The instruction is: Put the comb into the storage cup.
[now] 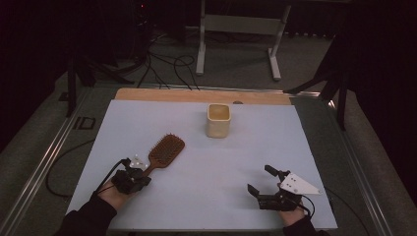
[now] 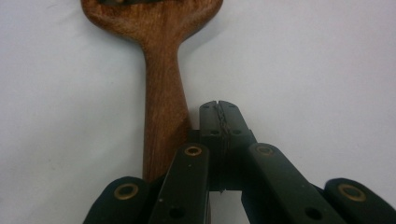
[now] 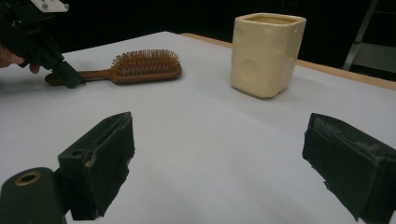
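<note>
From above, the wooden hairbrush (image 1: 164, 150) lies left of the cup (image 1: 218, 120). Up close, the left gripper (image 2: 219, 116) is pinched together, empty, beside the handle; open it first, then straddle. The right gripper (image 3: 224, 163) gapes wide.

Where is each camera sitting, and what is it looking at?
High view: sits above the person's side, looking forward and down at the white table; both forearms, the left gripper and the right gripper show.
Left gripper view: rides the left gripper, looking down at the wooden hairbrush handle beside its closed fingers.
Right gripper view: rides the right gripper, looking across the table at the cream cup; its open fingers show.
All three views share the hairbrush.
</note>
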The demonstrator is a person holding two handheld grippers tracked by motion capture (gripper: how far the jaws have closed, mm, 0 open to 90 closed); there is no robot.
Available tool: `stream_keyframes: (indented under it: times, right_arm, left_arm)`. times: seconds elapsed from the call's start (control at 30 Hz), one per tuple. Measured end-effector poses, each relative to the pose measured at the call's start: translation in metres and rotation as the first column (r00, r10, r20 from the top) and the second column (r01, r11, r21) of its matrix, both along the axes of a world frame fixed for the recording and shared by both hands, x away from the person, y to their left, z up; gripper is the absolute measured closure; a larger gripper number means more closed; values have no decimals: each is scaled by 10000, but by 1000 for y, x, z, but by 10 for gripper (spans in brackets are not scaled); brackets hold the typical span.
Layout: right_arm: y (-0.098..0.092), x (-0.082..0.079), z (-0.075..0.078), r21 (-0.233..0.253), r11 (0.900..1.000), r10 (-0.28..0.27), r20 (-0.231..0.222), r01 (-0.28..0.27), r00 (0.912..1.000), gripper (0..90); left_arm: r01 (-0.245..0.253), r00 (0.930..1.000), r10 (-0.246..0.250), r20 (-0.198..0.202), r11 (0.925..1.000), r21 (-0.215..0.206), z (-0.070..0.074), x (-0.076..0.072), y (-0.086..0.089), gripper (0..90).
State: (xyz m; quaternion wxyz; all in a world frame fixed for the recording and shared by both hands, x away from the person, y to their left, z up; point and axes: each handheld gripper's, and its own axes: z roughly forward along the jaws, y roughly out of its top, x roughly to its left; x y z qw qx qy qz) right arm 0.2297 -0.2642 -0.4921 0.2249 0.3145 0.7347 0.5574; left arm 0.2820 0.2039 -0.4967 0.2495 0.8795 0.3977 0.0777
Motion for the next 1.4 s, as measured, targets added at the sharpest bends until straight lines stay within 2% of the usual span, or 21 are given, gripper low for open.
stream_keyframes:
  times: [0.3, 0.6, 0.8, 0.97, 1.0, 1.1, 1.13, 1.17, 1.2, 1.3, 1.4]
  right_arm:
    - [0, 0, 0, 10, 10000, 3, -7, -3, 10000, 88]
    - [0, 0, 0, 23, 10000, 13, -16, -13, 10000, 88]
    - [0, 0, 0, 10, 10000, 15, -8, -15, 10000, 88]
    - [0, 0, 0, 12, 10000, 14, -2, -14, 10000, 88]
    - [0, 0, 0, 12, 10000, 13, -8, -13, 10000, 88]
    - [0, 0, 0, 24, 10000, 17, -26, -17, 10000, 88]
    - [0, 0, 0, 24, 10000, 17, -26, -17, 10000, 88]
    - [0, 0, 0, 36, 10000, 25, -41, -25, 10000, 88]
    - [0, 0, 0, 36, 10000, 25, -41, -25, 10000, 88]
    - [0, 0, 0, 42, 10000, 25, -24, -25, 10000, 88]
    - [0, 0, 0, 50, 10000, 28, -30, -28, 10000, 88]
  left_arm:
    - [10, 9998, -2, 201, 9993, -377, 17, 2, 7, 900]
    - [214, 9995, -208, 239, 9994, -274, 26, 6, 8, 900]
    - [104, 9999, -100, 113, 9993, -367, 33, 9, 8, 900]
    - [168, 9998, -169, -53, 9997, -196, 36, 14, 7, 846]
    - [264, 9995, -265, -156, 9996, -32, 37, 16, 6, 846]
    - [264, 9991, -258, -324, 9995, 187, 38, 20, 5, 742]
    - [281, 9988, -272, -412, 9994, 214, 39, 21, 5, 742]
    - [223, 9979, -200, -623, 9991, 360, 39, 24, 4, 633]
    - [223, 9979, -200, -623, 9991, 360, 39, 24, 4, 594]
    - [415, 9948, -340, -958, 9962, 769, 37, 27, -1, 484]
    - [517, 9934, -424, -1064, 9949, 865, 36, 28, -3, 369]
